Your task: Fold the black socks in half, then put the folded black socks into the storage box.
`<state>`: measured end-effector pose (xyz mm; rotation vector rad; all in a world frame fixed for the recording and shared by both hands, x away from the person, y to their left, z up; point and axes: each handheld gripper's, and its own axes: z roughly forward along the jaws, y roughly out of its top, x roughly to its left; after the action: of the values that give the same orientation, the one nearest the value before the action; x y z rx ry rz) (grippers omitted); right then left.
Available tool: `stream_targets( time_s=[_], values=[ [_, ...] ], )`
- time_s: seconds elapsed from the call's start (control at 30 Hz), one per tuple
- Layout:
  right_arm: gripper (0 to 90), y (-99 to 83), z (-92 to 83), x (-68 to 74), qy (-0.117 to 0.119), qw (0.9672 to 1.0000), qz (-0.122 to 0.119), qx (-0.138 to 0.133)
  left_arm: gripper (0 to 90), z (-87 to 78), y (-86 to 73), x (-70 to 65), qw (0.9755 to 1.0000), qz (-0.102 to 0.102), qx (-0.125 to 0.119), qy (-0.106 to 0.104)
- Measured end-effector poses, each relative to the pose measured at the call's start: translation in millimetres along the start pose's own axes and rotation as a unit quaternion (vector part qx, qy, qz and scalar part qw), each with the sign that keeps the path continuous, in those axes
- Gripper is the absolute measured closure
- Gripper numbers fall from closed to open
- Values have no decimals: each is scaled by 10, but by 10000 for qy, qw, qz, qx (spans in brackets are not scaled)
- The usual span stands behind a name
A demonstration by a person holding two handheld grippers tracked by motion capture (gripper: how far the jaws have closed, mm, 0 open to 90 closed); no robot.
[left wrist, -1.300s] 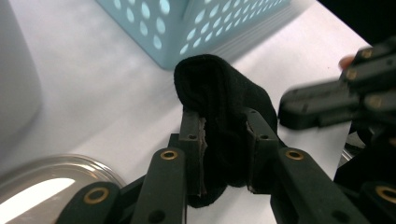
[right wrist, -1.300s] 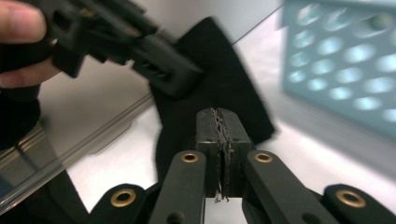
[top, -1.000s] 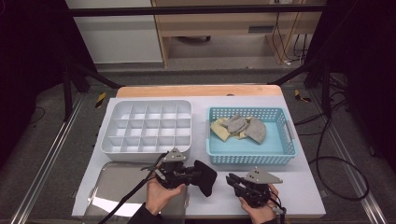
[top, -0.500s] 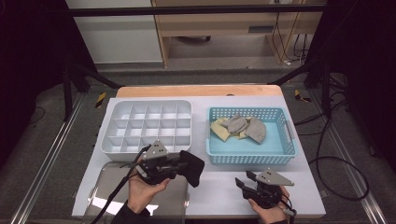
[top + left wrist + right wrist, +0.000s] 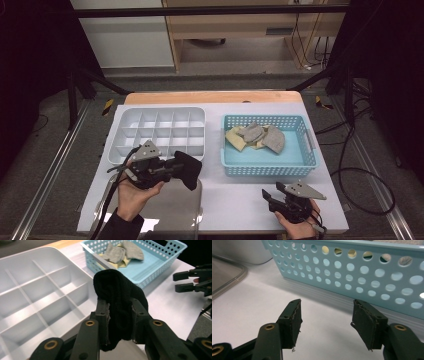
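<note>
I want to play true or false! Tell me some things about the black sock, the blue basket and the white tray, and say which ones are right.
1. The left tool is squeezing a black sock. True.
2. The right tool holds a grey sock. False: its jaws are open with nothing between them, and they have just been opening.
3. The blue basket has grey and yellow cloth pieces in it. True.
4. The white tray has a black sock in one compartment. False: the compartments that can be seen hold nothing.
5. The blue basket sits to the left of the white tray in the high view. False: it sits to the right.
</note>
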<state>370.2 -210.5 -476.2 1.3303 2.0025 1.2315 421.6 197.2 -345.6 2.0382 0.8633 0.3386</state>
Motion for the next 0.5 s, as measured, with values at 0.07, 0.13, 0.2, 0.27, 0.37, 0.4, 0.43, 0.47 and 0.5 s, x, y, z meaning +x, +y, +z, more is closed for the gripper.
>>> stream_targets(
  time_s=[0.07, 0.13, 0.2, 0.27, 0.37, 0.4, 0.43, 0.47, 0.5],
  values=[
    [404, -2, 3, -2, -14, 10000, -13, 11, 717, -56, 3, 40, 10000, -17, -19, 58],
    [403, -5, 11, 1, -29, 10000, -36, 41, 716, -127, 4, 91, 9999, -35, -31, 119],
    [401, -8, 15, 3, -42, 10000, -64, 62, 716, -188, 4, 136, 9998, -59, -54, 185],
    [398, -7, 13, 3, -33, 10000, -58, 58, 716, -246, 5, 181, 9996, -55, -44, 268],
    [392, -5, 8, -4, -48, 10000, -28, 66, 716, -332, 7, 249, 9993, -79, -58, 354],
    [392, -5, 8, -4, -48, 10000, -28, 66, 716, -359, 8, 267, 9992, -78, -61, 386],
    [391, -5, 9, -6, -51, 10000, -26, 75, 716, -386, 10, 288, 9991, -65, -58, 424],
    [390, -5, 10, -7, -48, 9999, -12, 89, 715, -411, 11, 308, 9989, -56, -52, 457],
    [388, -5, 10, -8, -43, 9999, 2, 100, 715, -433, 13, 329, 9988, -58, -56, 491]
  ],
)
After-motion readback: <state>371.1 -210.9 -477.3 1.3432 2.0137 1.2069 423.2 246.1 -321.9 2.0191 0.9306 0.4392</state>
